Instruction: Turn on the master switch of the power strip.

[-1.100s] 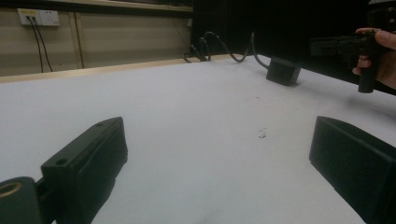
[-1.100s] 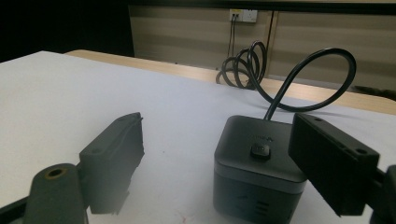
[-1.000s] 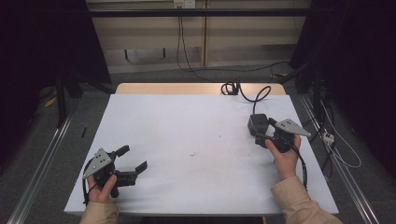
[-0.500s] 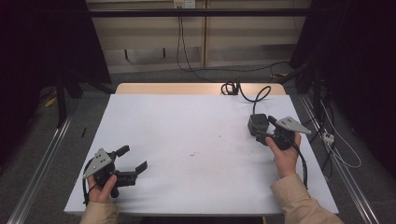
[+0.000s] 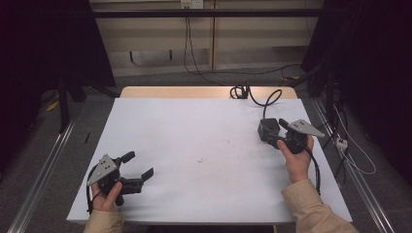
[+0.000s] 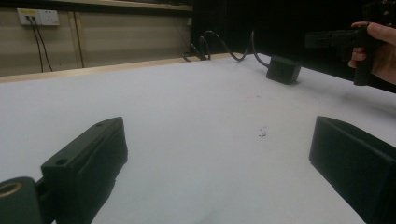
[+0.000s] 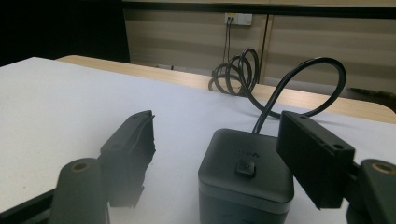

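Faintly embossed, unreadable mark on black box (image 7: pixel 246 179); left gripper (image 5: pixel 138 166), right gripper (image 7: pixel 215 158) both spread.

Matt white sheet (image 5: pixel 194 131) covers the table, pale wood edge (image 5: pixel 194 92) beyond; the black box (image 7: pixel 245 175) looks smooth matt plastic, its cable (image 7: pixel 280 93) slightly glossy, rubbery

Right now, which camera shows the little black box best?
The right gripper view: the black box sits close between the open tool's jaws, button and cable clear. The high view and left gripper view show it small.
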Available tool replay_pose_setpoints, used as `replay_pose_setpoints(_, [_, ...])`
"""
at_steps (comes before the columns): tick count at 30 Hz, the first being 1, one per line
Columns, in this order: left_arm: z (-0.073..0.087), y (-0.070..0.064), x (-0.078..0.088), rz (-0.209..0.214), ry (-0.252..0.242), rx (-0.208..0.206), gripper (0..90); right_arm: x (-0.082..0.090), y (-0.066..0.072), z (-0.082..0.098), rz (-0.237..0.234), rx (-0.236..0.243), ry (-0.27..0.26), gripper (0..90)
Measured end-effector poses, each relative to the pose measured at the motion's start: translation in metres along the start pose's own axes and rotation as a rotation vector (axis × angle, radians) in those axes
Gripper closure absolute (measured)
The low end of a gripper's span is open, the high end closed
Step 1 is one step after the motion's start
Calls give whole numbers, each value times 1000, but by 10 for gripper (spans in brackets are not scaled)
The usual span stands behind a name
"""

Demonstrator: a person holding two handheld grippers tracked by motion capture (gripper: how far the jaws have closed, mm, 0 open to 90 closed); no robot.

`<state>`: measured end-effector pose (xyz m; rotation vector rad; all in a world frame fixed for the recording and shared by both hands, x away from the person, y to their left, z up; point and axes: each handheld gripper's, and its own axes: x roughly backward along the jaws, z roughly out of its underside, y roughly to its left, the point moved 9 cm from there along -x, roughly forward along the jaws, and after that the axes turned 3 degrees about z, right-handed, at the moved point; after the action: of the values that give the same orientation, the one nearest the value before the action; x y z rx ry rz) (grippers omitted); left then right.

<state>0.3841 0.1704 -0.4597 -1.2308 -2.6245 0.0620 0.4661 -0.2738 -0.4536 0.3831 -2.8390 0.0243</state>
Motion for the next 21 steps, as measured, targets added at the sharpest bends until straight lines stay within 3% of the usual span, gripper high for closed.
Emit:
replay_pose_setpoints(9, [1,0,0,0,3,-3,38,-1,0,-1,-1,-1,5,301])
replay_pose_setpoints(21, [1,0,-1,1,9,-4,38,-4,-4,-2,11,0,14,407])
